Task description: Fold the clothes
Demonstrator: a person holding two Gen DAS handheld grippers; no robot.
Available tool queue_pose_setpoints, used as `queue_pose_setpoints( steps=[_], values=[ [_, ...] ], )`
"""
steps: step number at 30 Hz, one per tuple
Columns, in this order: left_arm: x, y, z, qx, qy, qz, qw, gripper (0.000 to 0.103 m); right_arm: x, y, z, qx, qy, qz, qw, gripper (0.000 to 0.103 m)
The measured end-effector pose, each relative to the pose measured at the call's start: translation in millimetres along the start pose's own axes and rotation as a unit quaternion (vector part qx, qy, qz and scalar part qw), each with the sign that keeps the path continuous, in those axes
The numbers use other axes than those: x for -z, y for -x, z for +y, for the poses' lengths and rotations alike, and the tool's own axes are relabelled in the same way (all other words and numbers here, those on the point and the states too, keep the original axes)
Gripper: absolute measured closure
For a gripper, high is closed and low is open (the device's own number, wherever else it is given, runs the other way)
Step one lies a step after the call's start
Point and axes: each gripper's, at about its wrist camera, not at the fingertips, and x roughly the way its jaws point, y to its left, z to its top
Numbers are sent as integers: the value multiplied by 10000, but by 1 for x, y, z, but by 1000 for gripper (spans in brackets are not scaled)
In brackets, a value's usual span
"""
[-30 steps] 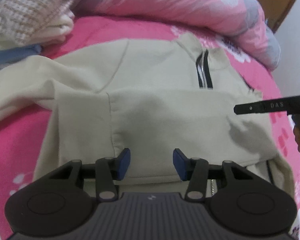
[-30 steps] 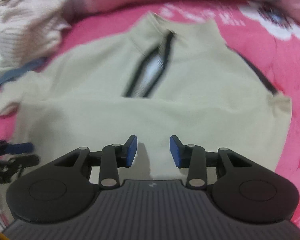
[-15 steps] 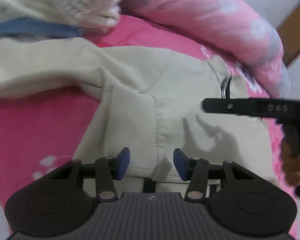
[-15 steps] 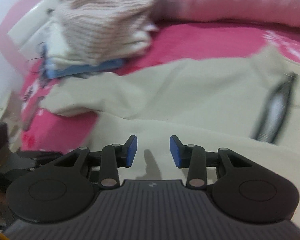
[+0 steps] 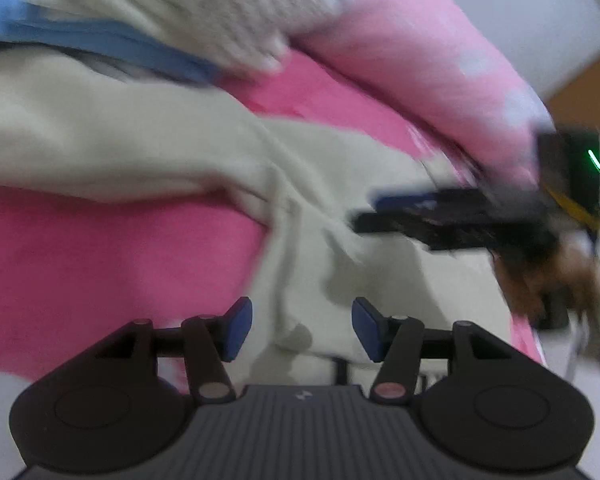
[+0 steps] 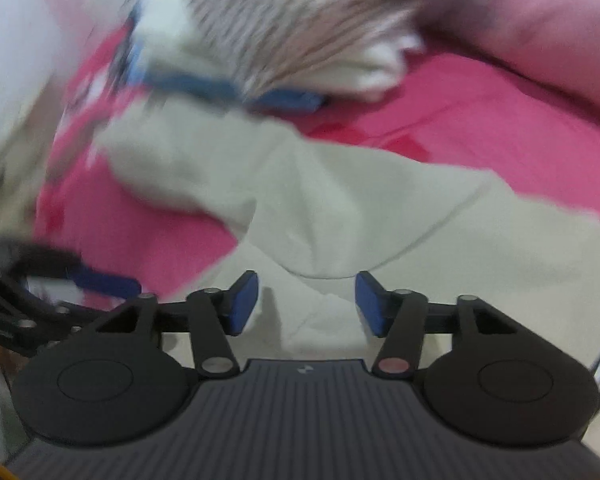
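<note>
Cream zip-neck sweatshirt [image 5: 380,280] lies partly folded on the bright pink bedsheet [image 5: 100,256], one sleeve stretched out toward a blurred pile of a knitted beige sweater [image 6: 300,20] and blue cloth. Left gripper [image 5: 302,328] hangs over the sweatshirt's folded edge, blue pads apart, gripping nothing. Right gripper [image 6: 306,304] hovers above the sleeve-body join, its jaws having just been opening, nothing pinched between them.

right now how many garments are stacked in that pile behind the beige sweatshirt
3 visible: a striped knit sweater on top, a cream garment under it, a blue one at the bottom; more may be hidden.
</note>
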Motion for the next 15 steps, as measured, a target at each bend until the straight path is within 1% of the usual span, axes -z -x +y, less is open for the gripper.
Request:
queue_pose_setpoints(
  steps=[2, 4, 5, 6, 9, 11, 12, 13, 14, 15],
  values=[
    [3, -12, -9, 41, -225, 173, 9996, 50, -8, -12, -3, -160, 589, 449, 9971, 44],
    [5, -23, -15, -169, -409, 267, 9987, 51, -10, -24, -7, -326, 960, 936, 9904, 44],
    [4, -26, -15, -262, -426, 283, 9983, 51, -11, -29, -9, -399, 1115, 1146, 9863, 44],
    [3, -29, -14, -334, -381, 288, 9983, 52, -11, -33, -11, -458, 1202, 1251, 9838, 44],
    [0, -34, -8, -391, -156, 264, 9988, 54, -10, -39, -21, -682, 969, 1371, 9834, 44],
    [0, -36, -9, -421, -172, 254, 9986, 54, -9, -38, -25, -776, 833, 1375, 9839, 48],
    [0, -38, -10, -446, -201, 253, 9985, 54, -7, -37, -25, -822, 819, 1376, 9837, 54],
    [0, -39, -11, -484, -228, 257, 9982, 54, -5, -35, -25, -824, 814, 1368, 9838, 62],
    [-1, -40, -11, -530, -241, 257, 9980, 55, -5, -36, -25, -830, 822, 1379, 9835, 66],
    [-1, -41, -12, -575, -244, 251, 9977, 55, -4, -35, -26, -831, 814, 1376, 9836, 75]
  ],
)
